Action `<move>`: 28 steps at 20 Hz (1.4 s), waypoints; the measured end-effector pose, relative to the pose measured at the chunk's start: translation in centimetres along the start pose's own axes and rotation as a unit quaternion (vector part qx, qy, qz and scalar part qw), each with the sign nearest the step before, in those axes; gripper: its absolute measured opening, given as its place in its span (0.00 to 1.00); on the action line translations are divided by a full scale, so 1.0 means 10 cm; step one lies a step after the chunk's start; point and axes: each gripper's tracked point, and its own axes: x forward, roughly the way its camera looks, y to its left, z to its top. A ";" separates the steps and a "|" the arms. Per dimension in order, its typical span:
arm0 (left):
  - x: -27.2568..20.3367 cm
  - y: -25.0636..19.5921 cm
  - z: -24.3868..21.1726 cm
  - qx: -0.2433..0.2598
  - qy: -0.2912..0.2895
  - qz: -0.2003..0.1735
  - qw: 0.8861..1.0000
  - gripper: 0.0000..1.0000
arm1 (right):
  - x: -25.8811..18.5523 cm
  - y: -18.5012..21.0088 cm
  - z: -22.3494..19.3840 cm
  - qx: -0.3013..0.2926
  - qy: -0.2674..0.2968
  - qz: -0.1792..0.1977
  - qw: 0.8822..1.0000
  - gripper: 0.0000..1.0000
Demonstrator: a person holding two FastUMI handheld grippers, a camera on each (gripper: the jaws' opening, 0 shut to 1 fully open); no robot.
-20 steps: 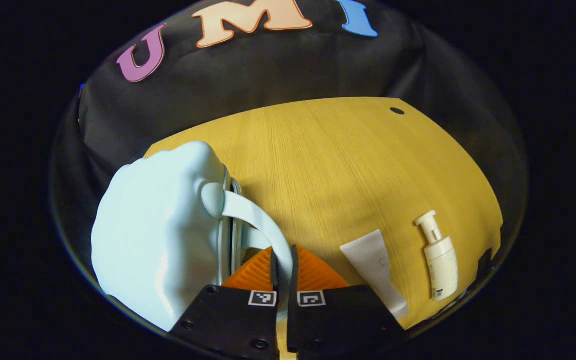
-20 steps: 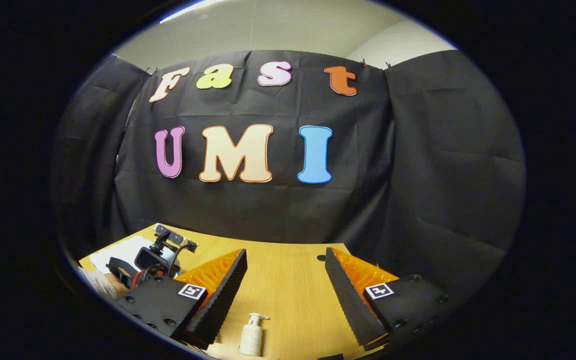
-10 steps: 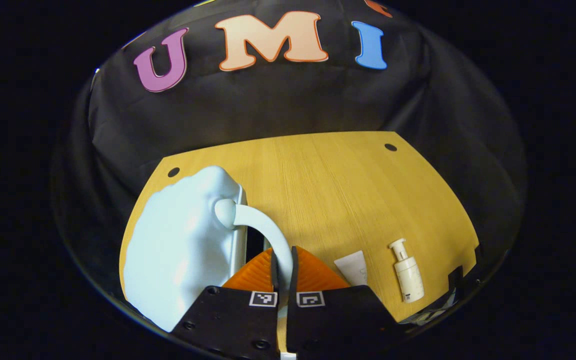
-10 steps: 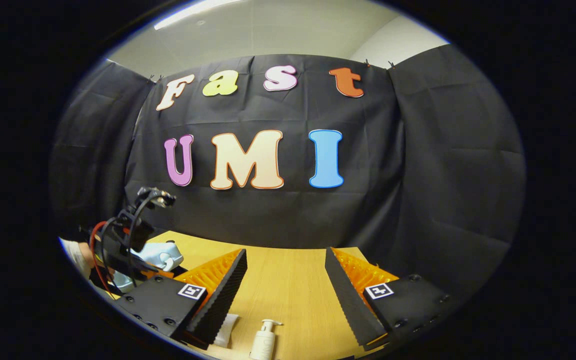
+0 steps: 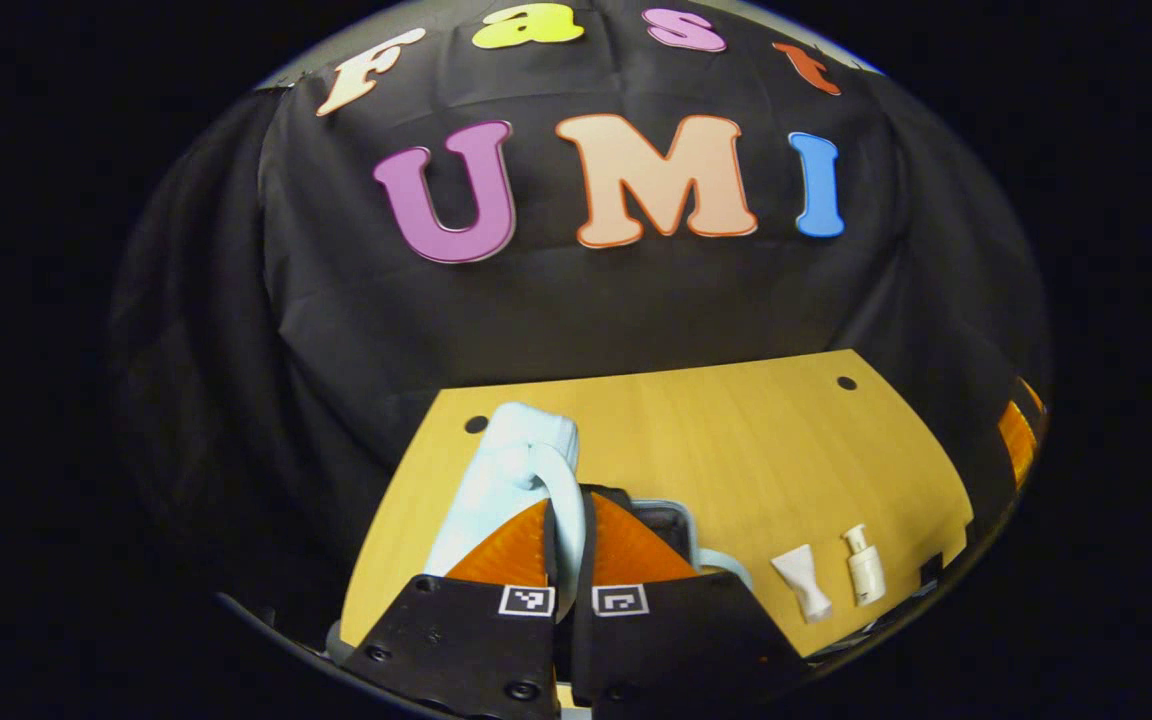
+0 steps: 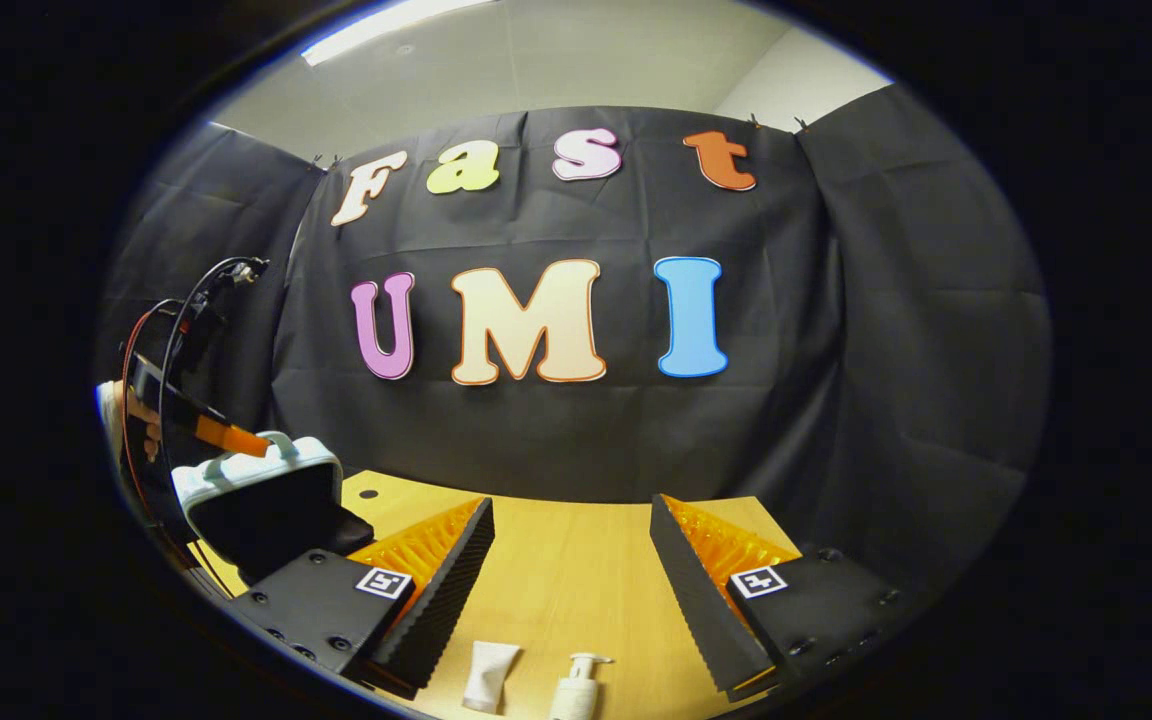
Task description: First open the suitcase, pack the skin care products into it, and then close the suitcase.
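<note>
The pale blue suitcase (image 5: 501,475) stands open on the wooden table (image 5: 736,440), its lid raised and its dark inside (image 5: 661,520) showing. My left gripper (image 5: 568,520) is shut on the lid's handle (image 5: 556,480). In the right gripper view the lifted lid (image 6: 256,490) stands at the left with the left gripper (image 6: 221,435) on its handle. A white tube (image 5: 802,582) and a white pump bottle (image 5: 865,568) lie side by side on the table to the right. My right gripper (image 6: 571,560) hovers open over the tube (image 6: 489,675) and the bottle (image 6: 576,690).
Black cloth walls close the table in at the back and sides. Two small round holes (image 5: 846,383) mark the far corners of the table. Bare wood (image 6: 556,580) lies between the suitcase and the two products. A hand (image 6: 136,425) holds the left gripper.
My left gripper has pulled the handle up and back, swinging the lid from nearly shut to standing open. The right gripper stayed open and drifted slightly, bringing the tube into its view.
</note>
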 end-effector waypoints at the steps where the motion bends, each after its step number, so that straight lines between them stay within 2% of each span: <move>1: -0.03 0.22 0.04 0.005 -0.005 0.020 1.000 0.00 | 0.04 0.07 0.00 0.001 -0.002 0.002 1.000 0.99; 3: -0.02 0.66 0.14 0.018 -0.019 0.053 0.998 0.00 | 0.12 0.20 0.01 0.001 -0.005 0.006 1.000 0.99; 7: 0.07 1.49 0.01 0.013 -0.011 0.102 0.995 0.00 | 0.28 0.41 0.04 -0.007 -0.010 0.003 1.000 1.00; 10: 0.24 2.00 -0.25 -0.006 0.006 0.126 0.992 0.00 | 0.38 0.55 0.03 -0.012 -0.008 -0.003 1.000 0.99; 15: 0.67 2.74 -0.89 -0.056 0.050 0.144 0.987 0.00 | 0.56 0.80 -0.08 -0.032 0.010 -0.008 0.999 0.99; 21: 1.33 3.10 -1.75 -0.079 0.106 0.135 0.982 0.00 | 0.66 0.94 -0.24 -0.071 0.038 -0.024 0.996 0.99; 25: 1.51 3.22 -2.28 -0.121 0.140 0.131 0.974 0.00 | 0.68 1.03 -0.32 -0.096 0.057 -0.024 0.993 1.00; 28: 1.65 3.25 -2.61 -0.121 0.164 0.138 0.969 0.00 | 0.69 1.06 -0.41 -0.102 0.072 -0.023 0.992 1.00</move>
